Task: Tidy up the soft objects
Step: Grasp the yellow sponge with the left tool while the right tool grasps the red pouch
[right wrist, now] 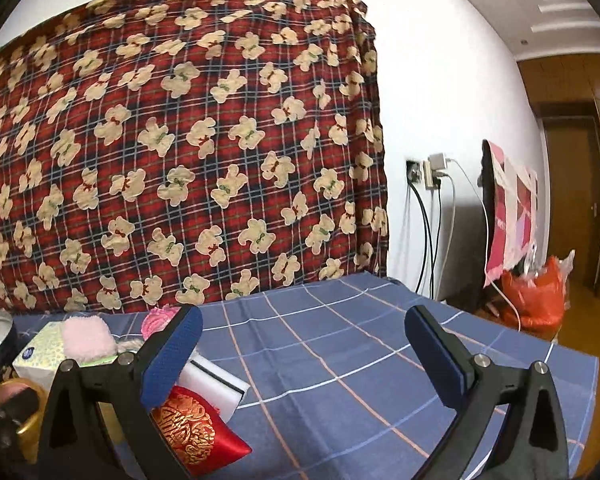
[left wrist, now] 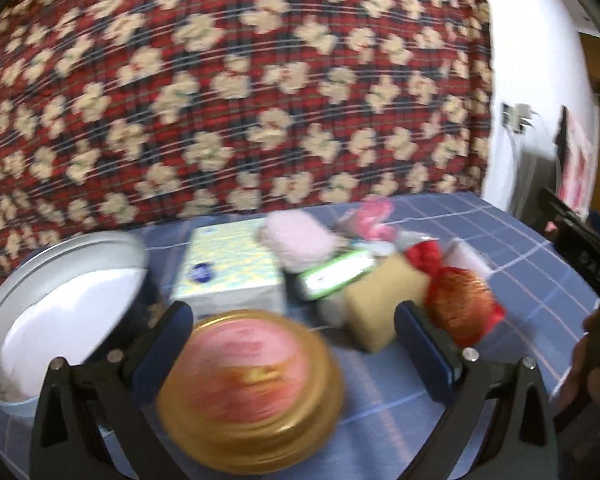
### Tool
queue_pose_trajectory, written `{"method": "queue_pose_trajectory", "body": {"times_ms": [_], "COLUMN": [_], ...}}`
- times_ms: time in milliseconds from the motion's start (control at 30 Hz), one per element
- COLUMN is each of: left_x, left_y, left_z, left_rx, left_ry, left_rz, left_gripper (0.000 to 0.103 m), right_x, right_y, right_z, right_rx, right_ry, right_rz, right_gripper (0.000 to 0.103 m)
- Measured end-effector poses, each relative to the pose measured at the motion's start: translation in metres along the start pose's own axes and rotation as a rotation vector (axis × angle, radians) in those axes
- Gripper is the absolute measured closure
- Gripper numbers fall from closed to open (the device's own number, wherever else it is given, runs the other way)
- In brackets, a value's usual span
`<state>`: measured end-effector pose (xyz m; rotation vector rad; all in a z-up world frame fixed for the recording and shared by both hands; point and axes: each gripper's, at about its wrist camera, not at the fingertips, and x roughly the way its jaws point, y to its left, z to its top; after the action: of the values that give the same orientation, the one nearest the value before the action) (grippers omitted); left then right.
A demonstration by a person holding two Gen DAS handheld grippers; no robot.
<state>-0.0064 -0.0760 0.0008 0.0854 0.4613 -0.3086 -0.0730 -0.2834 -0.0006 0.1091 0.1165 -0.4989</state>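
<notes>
My left gripper (left wrist: 296, 332) is open, its jaws standing either side of a round gold tin with a pink lid (left wrist: 252, 384), not touching it as far as the blur lets me see. Behind it on the blue checked cloth (left wrist: 480, 240) lie a tissue box (left wrist: 228, 272), a fluffy pink cloth (left wrist: 300, 236), a green packet (left wrist: 336, 276), a yellow sponge (left wrist: 380, 304) and a red-and-gold pouch (left wrist: 460, 296). My right gripper (right wrist: 304, 344) is open and empty above the cloth (right wrist: 340, 340). The pouch (right wrist: 196, 432) and a white sponge (right wrist: 216, 380) lie by its left finger (right wrist: 172, 356).
A round metal tin with a white inside (left wrist: 60, 312) stands at the left. A red bear-patterned blanket (right wrist: 180, 140) hangs behind the table. Wall sockets with cables (right wrist: 432, 176) and a red bag (right wrist: 536, 296) are at the right. The right gripper also shows in the left wrist view (left wrist: 580, 256).
</notes>
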Motion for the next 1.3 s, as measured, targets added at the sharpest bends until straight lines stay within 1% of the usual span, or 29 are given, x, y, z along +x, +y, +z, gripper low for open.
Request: {"method": "queue_pose_trajectory", "body": {"times_ms": [100, 133, 167, 233, 300, 333, 400, 500, 600, 733, 800, 900, 1000, 1033, 1067, 1100, 1133, 1200, 1267, 1300], "left_x": [0.006, 0.012, 0.018, 0.035, 0.05, 0.055, 0.065, 0.076, 0.076, 0.074, 0.066, 0.047, 0.031, 0.026, 0.021, 0.017, 0.013, 0.009, 0.004, 0.002], "left_y": [-0.021, -0.029, -0.033, -0.043, -0.046, -0.048, -0.05, -0.054, -0.055, -0.049, -0.043, -0.034, -0.025, -0.022, -0.02, -0.017, -0.013, -0.007, 0.0, 0.004], "left_z": [0.007, 0.01, 0.012, 0.016, 0.019, 0.019, 0.021, 0.018, 0.015, 0.014, 0.015, 0.018, 0.018, 0.017, 0.017, 0.016, 0.016, 0.014, 0.013, 0.012], "left_rx": [0.025, 0.033, 0.041, 0.052, 0.035, 0.025, 0.007, -0.005, 0.004, -0.019, -0.051, -0.073, -0.081, -0.08, -0.078, -0.074, -0.074, -0.079, -0.083, -0.086], "left_ry": [0.002, 0.018, 0.033, 0.091, 0.147, 0.166, 0.202, 0.234, 0.22, 0.207, 0.17, 0.107, 0.061, 0.048, 0.037, 0.028, 0.018, 0.009, 0.005, 0.002], "left_rz": [-0.048, -0.073, -0.082, -0.096, -0.122, -0.133, -0.145, -0.155, -0.157, -0.187, -0.206, -0.204, -0.189, -0.184, -0.176, -0.168, -0.158, -0.146, -0.14, -0.141], "left_gripper": [0.011, 0.015, 0.017, 0.024, 0.028, 0.032, 0.037, 0.042, 0.047, 0.055, 0.055, 0.055, 0.055, 0.055, 0.055, 0.055, 0.055, 0.055, 0.055, 0.055], "right_x": [-0.003, -0.004, -0.004, -0.004, -0.004, -0.004, -0.004, 0.001, 0.007, 0.017, 0.021, 0.026, 0.031, 0.033, 0.036, 0.039, 0.044, 0.052, 0.059, 0.063], "right_y": [-0.003, -0.003, -0.004, -0.005, -0.005, -0.005, -0.007, -0.011, -0.015, -0.018, -0.018, -0.018, -0.017, -0.015, -0.012, -0.008, -0.001, 0.009, 0.018, 0.022], "right_z": [0.0, 0.0, 0.0, 0.001, 0.0, 0.0, 0.0, 0.0, -0.002, -0.006, -0.008, -0.011, -0.016, -0.019, -0.022, -0.026, -0.033, -0.044, -0.053, -0.055], "right_rx": [0.011, 0.016, 0.023, 0.028, 0.028, 0.03, 0.043, 0.065, 0.088, 0.119, 0.129, 0.141, 0.169, 0.183, 0.189, 0.187, 0.182, 0.188, 0.206, 0.211], "right_ry": [-0.017, -0.02, -0.022, -0.021, -0.022, -0.022, -0.017, 0.014, 0.055, 0.124, 0.154, 0.195, 0.259, 0.295, 0.334, 0.382, 0.455, 0.55, 0.616, 0.633], "right_rz": [-0.018, -0.021, -0.021, -0.018, -0.02, -0.02, -0.018, -0.015, -0.008, 0.028, 0.062, 0.107, 0.192, 0.238, 0.263, 0.279, 0.294, 0.326, 0.35, 0.352], "right_gripper": [0.001, 0.001, 0.001, 0.0, 0.0, 0.0, 0.0, 0.0, 0.0, 0.0, 0.0, 0.0, 0.0, 0.0, 0.001, 0.0, 0.001, 0.001, 0.001, 0.001]}}
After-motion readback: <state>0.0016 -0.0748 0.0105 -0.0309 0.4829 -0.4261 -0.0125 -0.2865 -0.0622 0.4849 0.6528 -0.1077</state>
